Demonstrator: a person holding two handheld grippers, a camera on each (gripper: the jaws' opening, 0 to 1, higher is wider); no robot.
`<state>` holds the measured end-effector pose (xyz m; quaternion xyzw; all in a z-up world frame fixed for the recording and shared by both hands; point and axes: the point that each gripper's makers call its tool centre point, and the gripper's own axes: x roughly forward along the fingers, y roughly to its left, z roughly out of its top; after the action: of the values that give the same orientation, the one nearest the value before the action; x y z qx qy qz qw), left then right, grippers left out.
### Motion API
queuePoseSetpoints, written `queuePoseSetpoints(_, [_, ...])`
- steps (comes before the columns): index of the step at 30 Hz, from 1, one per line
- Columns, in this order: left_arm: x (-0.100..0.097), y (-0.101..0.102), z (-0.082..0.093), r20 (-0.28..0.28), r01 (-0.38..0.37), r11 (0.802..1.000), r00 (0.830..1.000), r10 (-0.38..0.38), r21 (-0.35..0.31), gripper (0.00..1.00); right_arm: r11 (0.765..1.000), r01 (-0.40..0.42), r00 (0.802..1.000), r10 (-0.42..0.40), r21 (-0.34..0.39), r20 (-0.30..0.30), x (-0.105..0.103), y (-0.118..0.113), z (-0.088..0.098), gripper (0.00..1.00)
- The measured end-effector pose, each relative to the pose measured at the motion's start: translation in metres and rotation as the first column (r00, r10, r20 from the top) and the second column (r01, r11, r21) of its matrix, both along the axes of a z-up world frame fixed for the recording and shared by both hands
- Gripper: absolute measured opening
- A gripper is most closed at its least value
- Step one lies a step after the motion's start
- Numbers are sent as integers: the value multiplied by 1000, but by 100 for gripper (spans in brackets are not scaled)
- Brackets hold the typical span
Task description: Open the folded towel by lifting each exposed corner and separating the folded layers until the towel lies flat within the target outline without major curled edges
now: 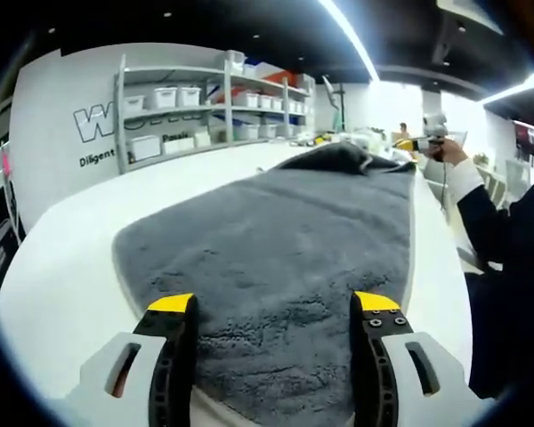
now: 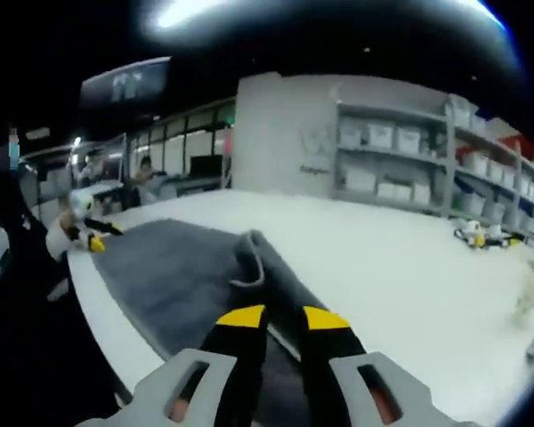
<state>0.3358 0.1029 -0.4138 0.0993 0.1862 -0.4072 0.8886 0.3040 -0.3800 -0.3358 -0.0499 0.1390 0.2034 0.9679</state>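
From the left gripper view I see one grey towel [image 1: 285, 240] spread long across the white table [image 1: 62, 267], its near end lying between my left gripper [image 1: 274, 311] jaws, which stand wide apart and released, hovering over the cloth with nothing in them. At the far end of the towel a fold is lifted into a dark hump, and there my right gripper [image 1: 424, 142] shows, small, in a hand with a white cuff and dark sleeve [image 1: 494, 222]. In the right gripper view that right gripper [image 2: 280, 318] has its two yellow-tipped jaws drawn close together with grey towel [image 2: 187, 276] cloth between them; I read it as clenched on the raised fold, which stands up just ahead of the tips in a curled ridge. The left gripper [image 2: 87, 238] appears at the far left edge of that view, over the towel's other end. As for containers: a shelving unit [image 1: 214, 107] stands behind the table against the grey wall, with white storage bins [image 1: 165, 96] lined along its shelves; I count roughly ten in the left gripper view but cannot tell what is in any of them. A few small objects [image 2: 481, 236] sit on the table near the shelves, too small to make out.
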Motion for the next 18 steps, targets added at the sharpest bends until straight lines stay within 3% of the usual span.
queuePoseSetpoints(10, [2, 4, 1, 3, -2, 1000, 1000, 2, 6, 68, 998, -65, 997, 65, 5, -29, 16, 30, -8, 11])
queuePoseSetpoints(13, [2, 5, 1, 5, -2, 1000, 1000, 2, 9, 68, 996, -58, 997, 61, 63, -42, 24, 39, -9, 12])
queuePoseSetpoints(18, [4, 7, 1, 5, -1, 1000, 1000, 1, 7, 68, 994, -72, 994, 78, 81, -74, 35, 56, -17, 18])
